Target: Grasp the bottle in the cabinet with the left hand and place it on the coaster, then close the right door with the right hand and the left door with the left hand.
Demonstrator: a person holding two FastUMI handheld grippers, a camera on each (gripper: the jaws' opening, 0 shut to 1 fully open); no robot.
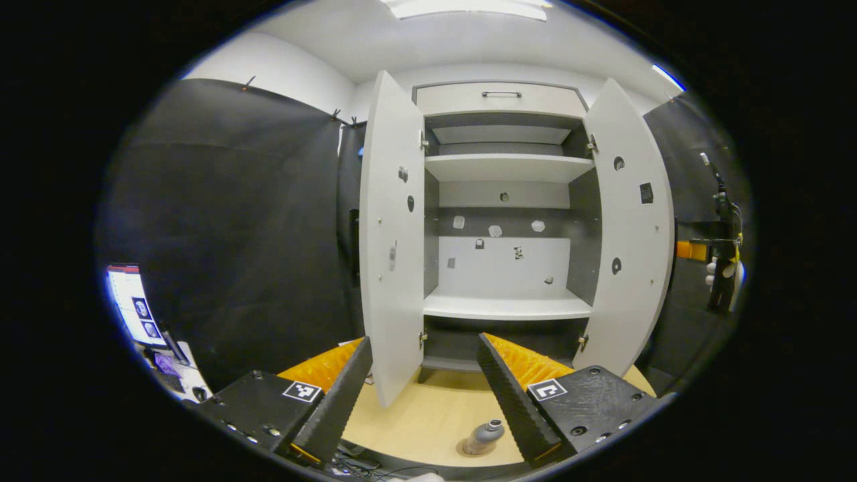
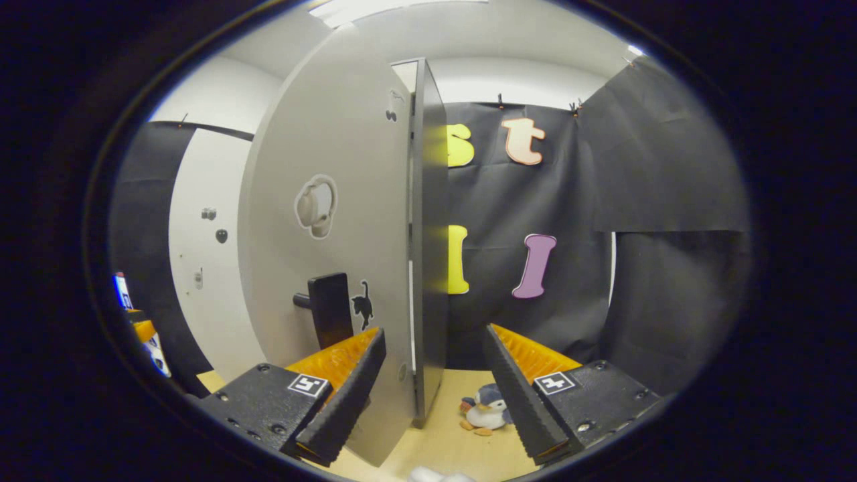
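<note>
A small grey bottle (image 1: pixel 483 436) stands upright on a round coaster (image 1: pixel 467 450) on the wooden tabletop (image 1: pixel 428 415), in front of the white cabinet (image 1: pixel 502 201). Both doors are swung wide: the left door (image 1: pixel 392 254) and the right door (image 1: pixel 629 227). My left gripper (image 1: pixel 424 343) is open and holds nothing, pulled back above the bottle. My right gripper (image 2: pixel 434 333) is open too, its fingers straddling the right door's (image 2: pixel 335 201) free edge, near the dark handle (image 2: pixel 328 308) on its outer face. The right gripper (image 1: pixel 723 268) also appears far right in the left gripper view, in a gloved hand.
The cabinet shelves (image 1: pixel 507 306) hold nothing; a drawer (image 1: pixel 501 99) sits on top. A plush penguin (image 2: pixel 485 410) lies on the table beyond the right door. A lit screen (image 1: pixel 130 304) stands at the far left. Black cloth walls surround the booth.
</note>
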